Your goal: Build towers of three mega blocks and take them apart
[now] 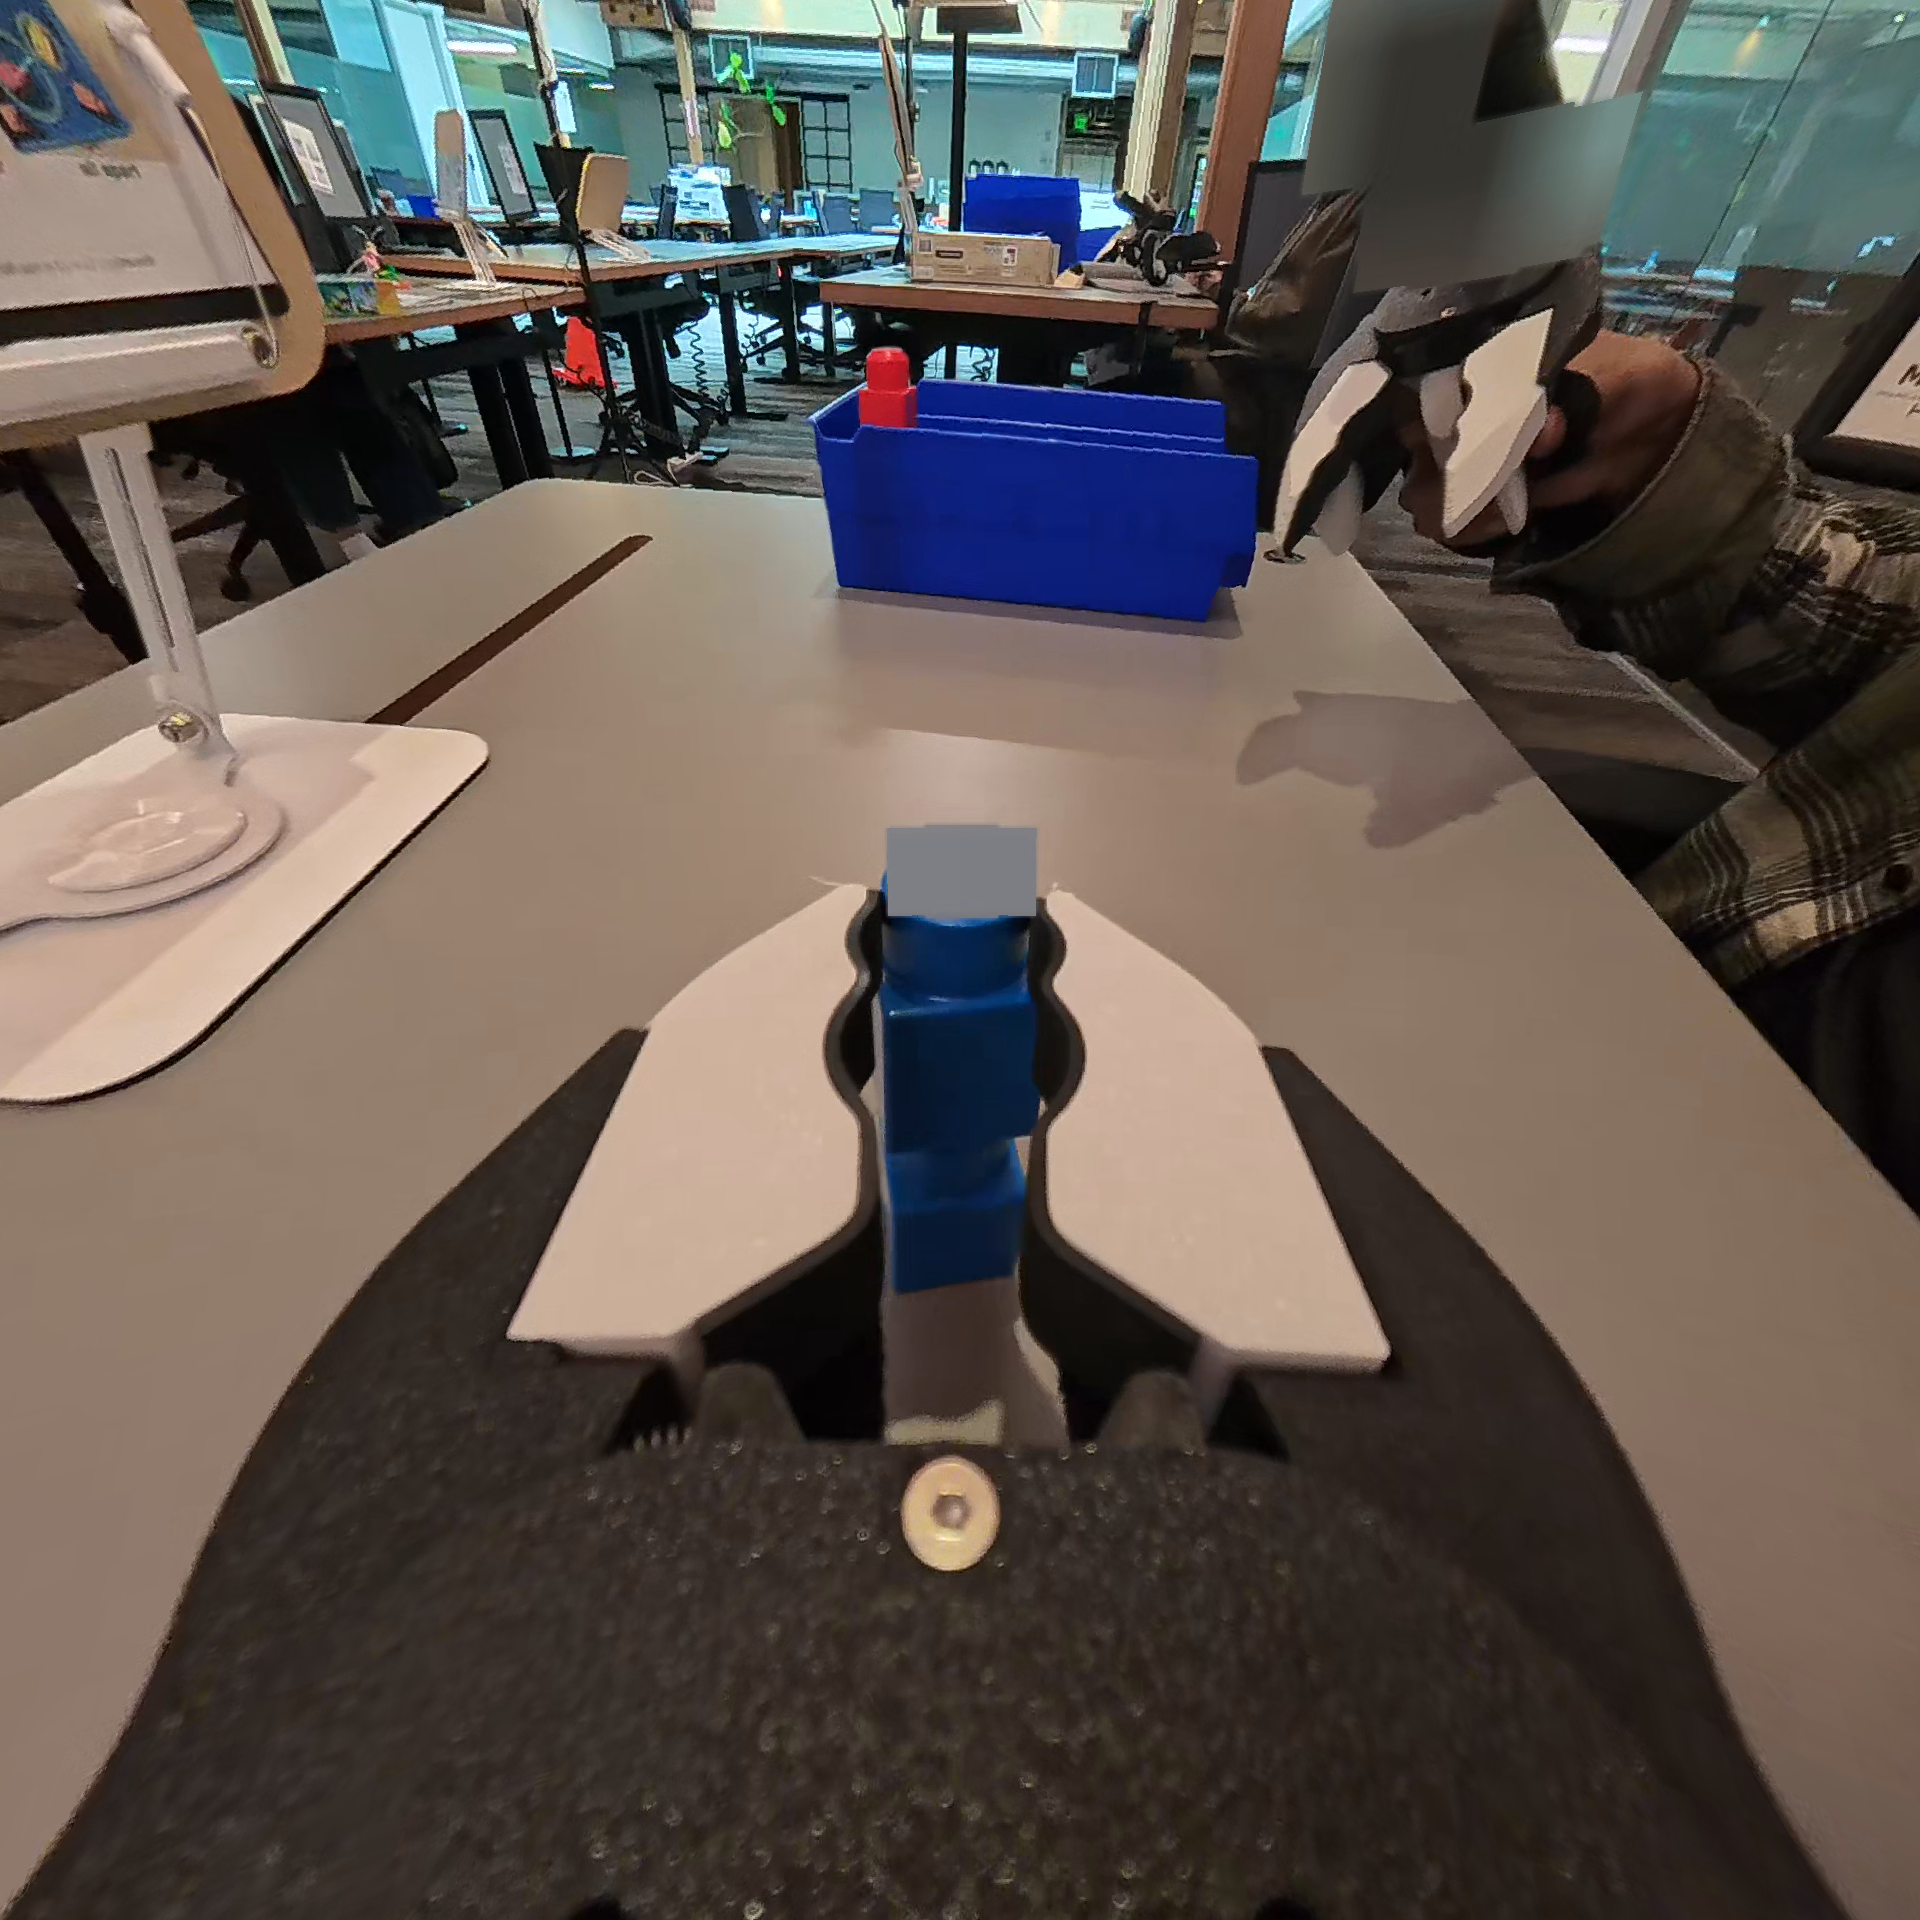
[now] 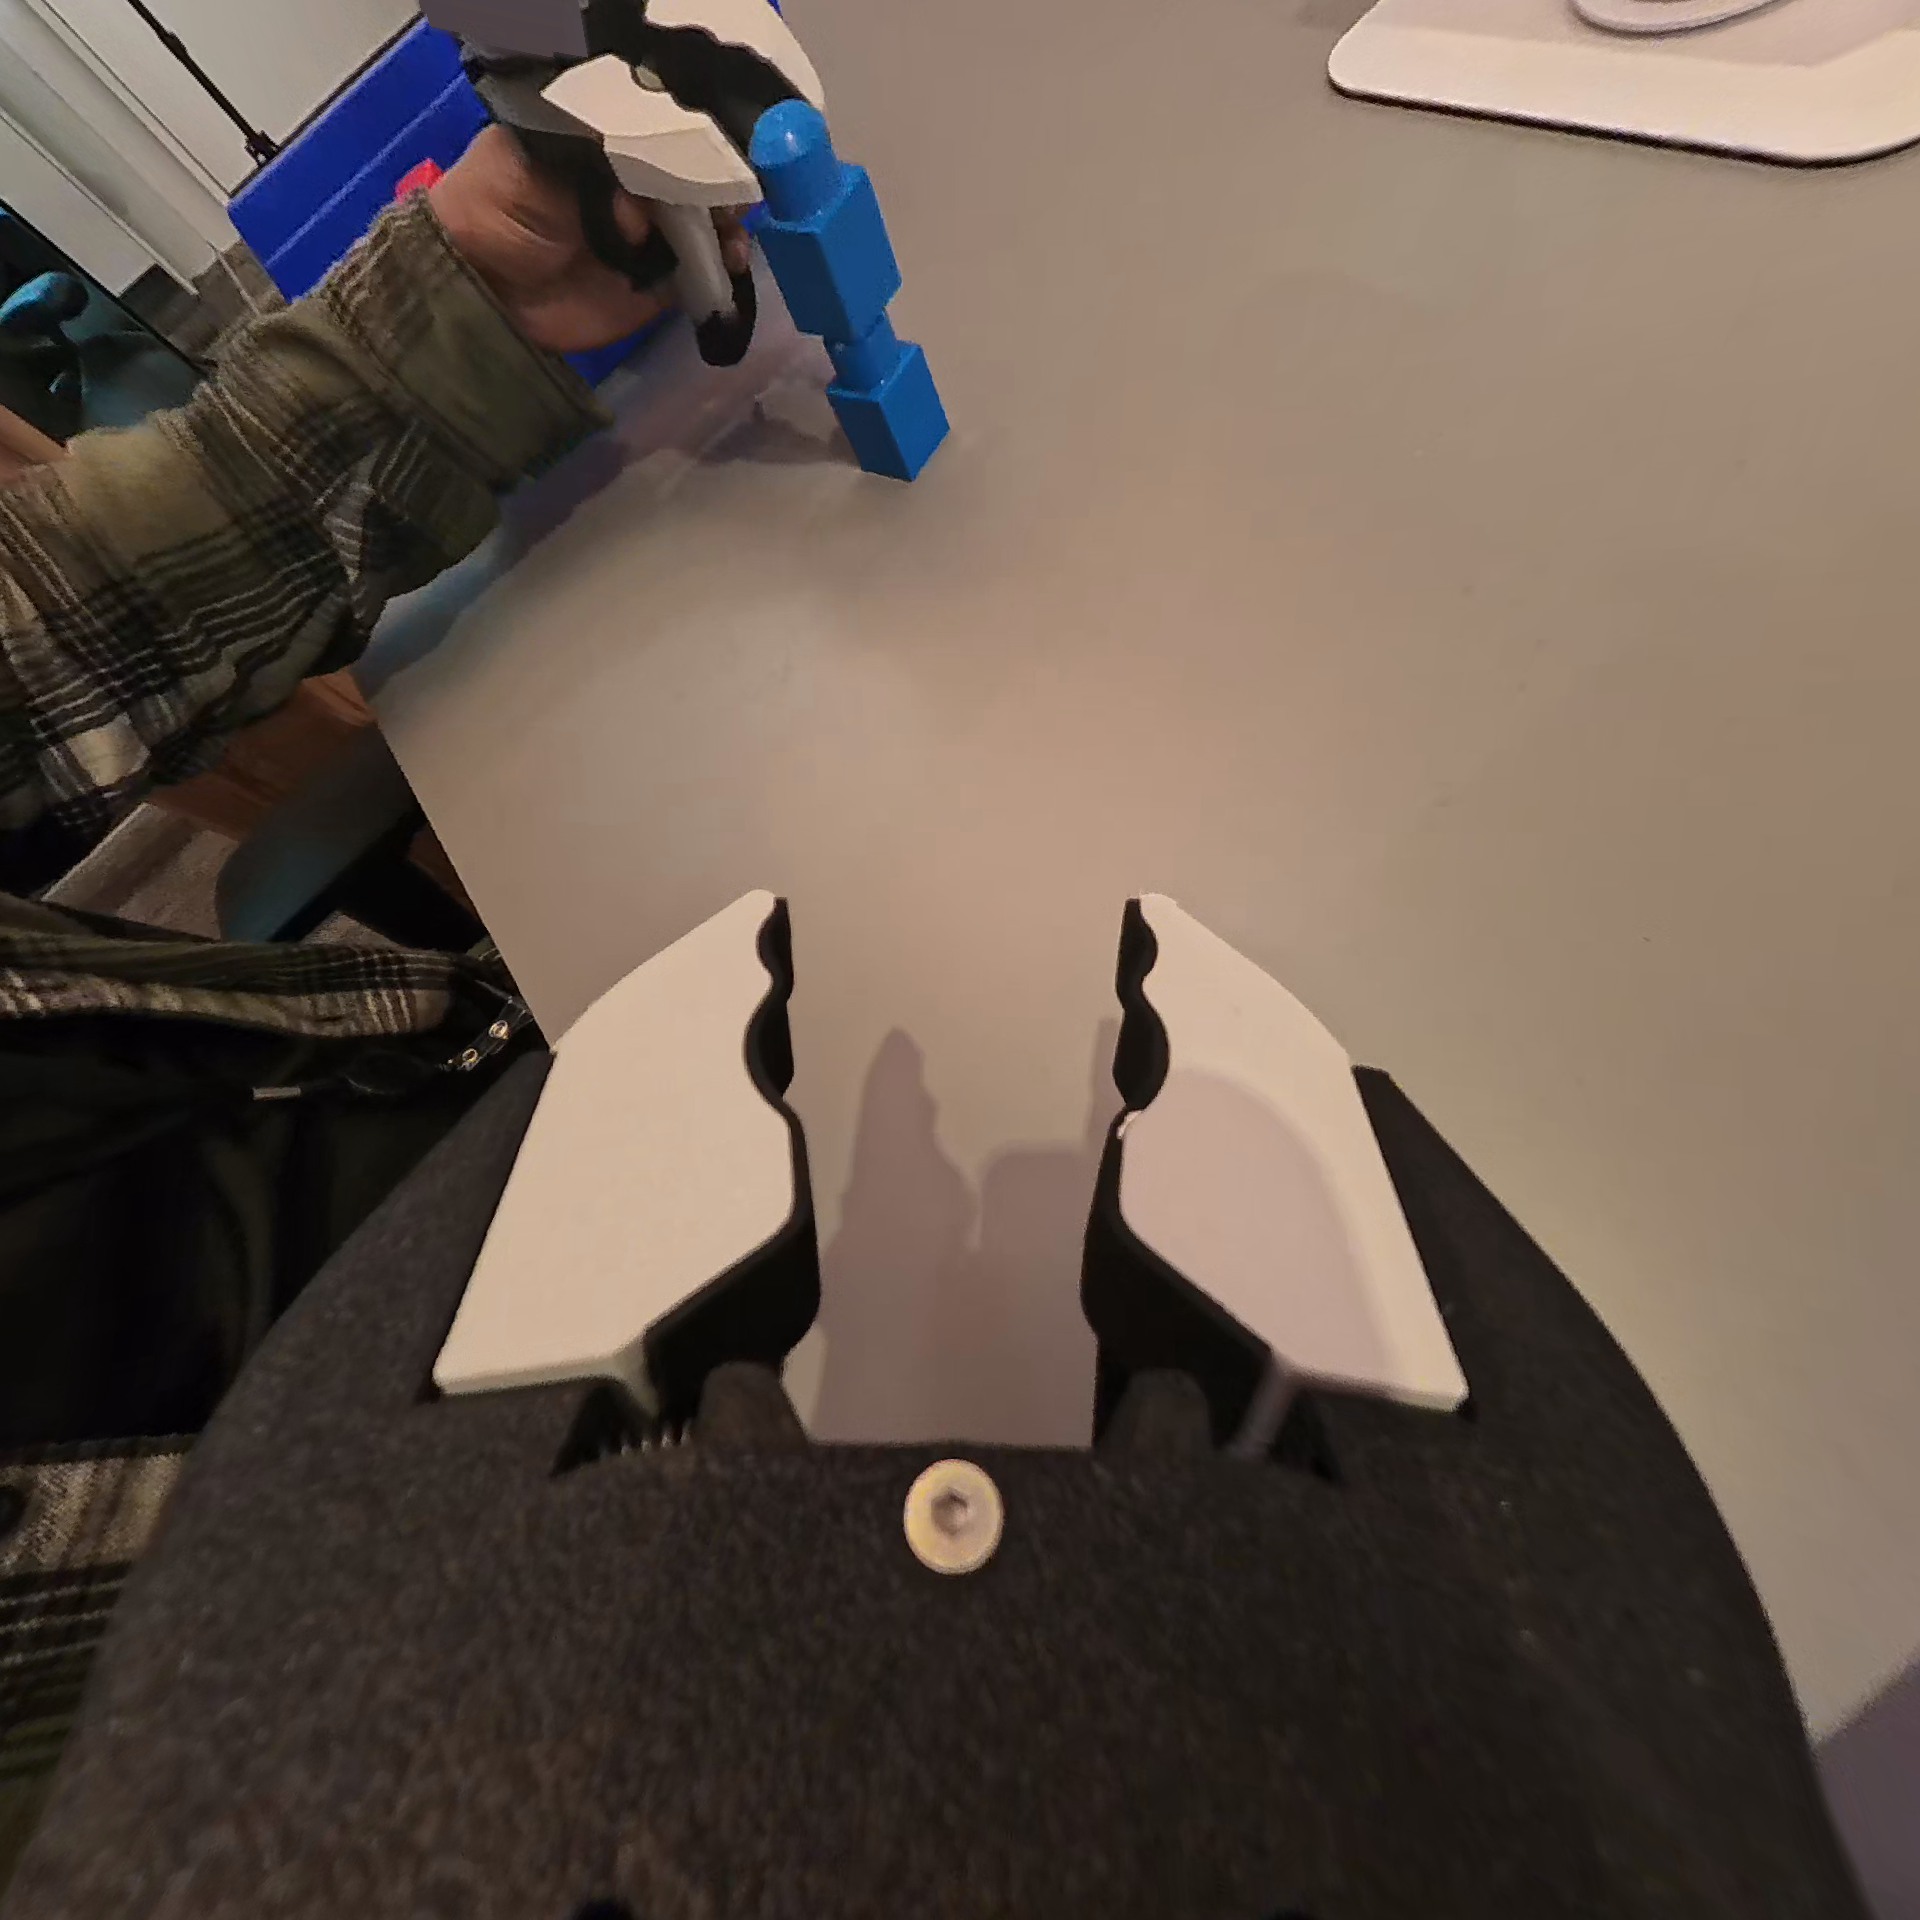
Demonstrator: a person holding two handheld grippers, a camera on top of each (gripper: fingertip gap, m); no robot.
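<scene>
- the left gripper (image 1: 956, 935) is closed on a stack of two blue mega blocks (image 1: 958, 1081), its white fingers (image 1: 727, 1122) pressing the upper block from both sides.
- in the right wrist view that same left gripper (image 2: 764, 182) shows farther off, gripping the blue stack (image 2: 847, 301) near its top stud; the stack leans, and its lower block's corner touches or sits just above the grey table (image 2: 1351, 623); i cannot tell which.
- the stack shows two blocks; a third is not visible.
- the right gripper (image 2: 956, 914) is wide open with nothing between its fingers, only bare table under the gap.
- seen from the left wrist view, the right gripper (image 1: 1403, 457) is held up off the table's far right edge by a hand (image 1: 1621, 426) in a plaid sleeve (image 1: 1766, 592).
- a blue plastic bin (image 1: 1039, 520) stands on the far part of the table, well apart from the stack; a red mega block (image 1: 888, 390) pokes up at its left end.
- a white mat (image 1: 260, 914) lies on the table's left side and carries a clear stand (image 1: 156, 623) holding a sign.
- beyond the table there is an office room with desks (image 1: 623, 260) and chairs.
</scene>
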